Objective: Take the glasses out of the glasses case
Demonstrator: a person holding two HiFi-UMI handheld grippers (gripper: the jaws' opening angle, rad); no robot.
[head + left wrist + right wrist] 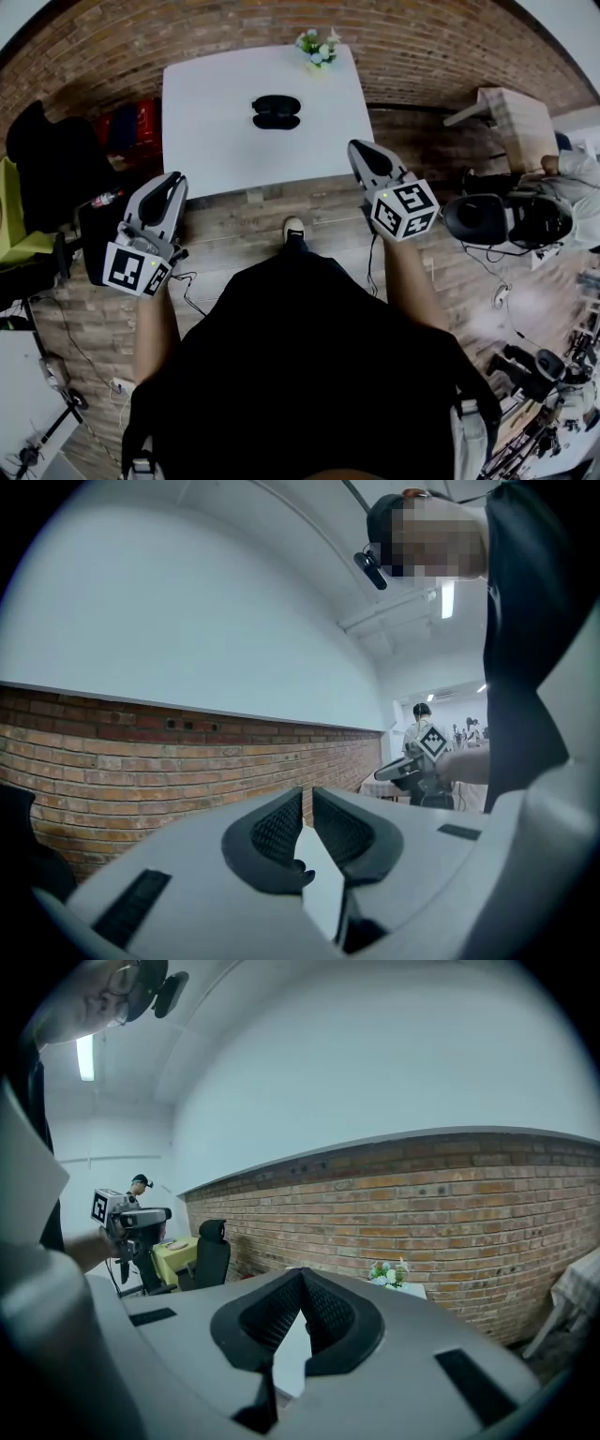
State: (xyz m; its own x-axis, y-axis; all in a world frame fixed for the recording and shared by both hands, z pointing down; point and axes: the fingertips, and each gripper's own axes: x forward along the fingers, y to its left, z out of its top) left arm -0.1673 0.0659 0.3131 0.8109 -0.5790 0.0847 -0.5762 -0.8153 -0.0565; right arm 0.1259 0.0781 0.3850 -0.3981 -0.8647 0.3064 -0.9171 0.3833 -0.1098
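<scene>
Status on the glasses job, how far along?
Done: nothing yet. The glasses case lies on the table, seemingly closed, with no glasses visible outside it. In hand: nothing. The left gripper and right gripper are empty, jaws together, held short of the table edge. Remaining: reach in, open the case, lift the glasses out.
</scene>
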